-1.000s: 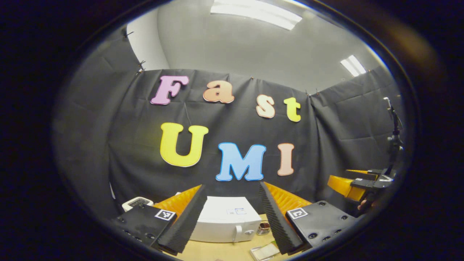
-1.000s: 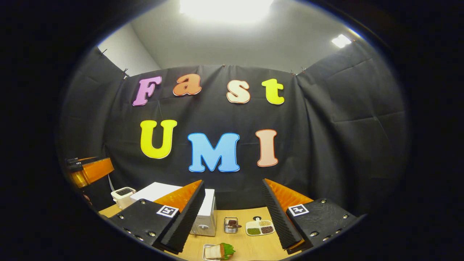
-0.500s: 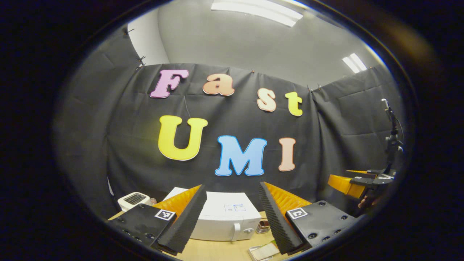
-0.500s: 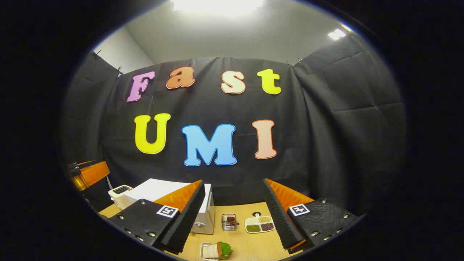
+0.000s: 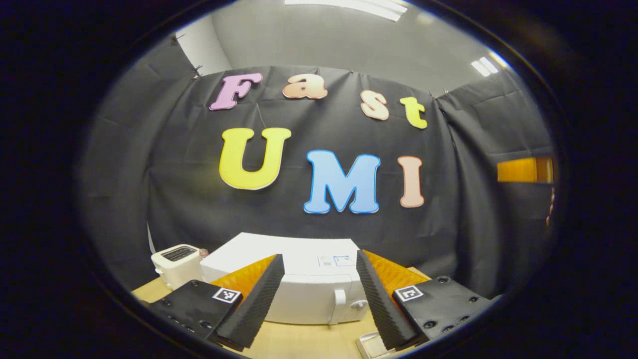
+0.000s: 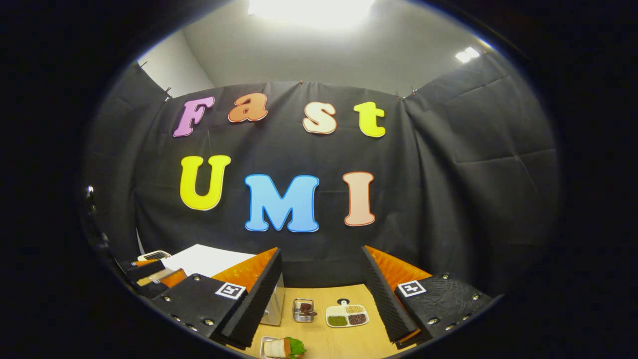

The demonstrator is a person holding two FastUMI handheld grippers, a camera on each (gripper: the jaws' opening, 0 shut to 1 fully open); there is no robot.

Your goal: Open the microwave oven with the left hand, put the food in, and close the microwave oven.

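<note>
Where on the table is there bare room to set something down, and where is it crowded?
In the right gripper view, bare table lies between the sandwich tray in front and the small rack and divided dish behind. In the left gripper view, a bare strip fronts the microwave. It is crowded at the left, where the toaster stands beside the microwave.

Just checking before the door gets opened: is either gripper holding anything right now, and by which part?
Nothing is held. The left gripper and right gripper are both open, with nothing between their fingers.
</note>
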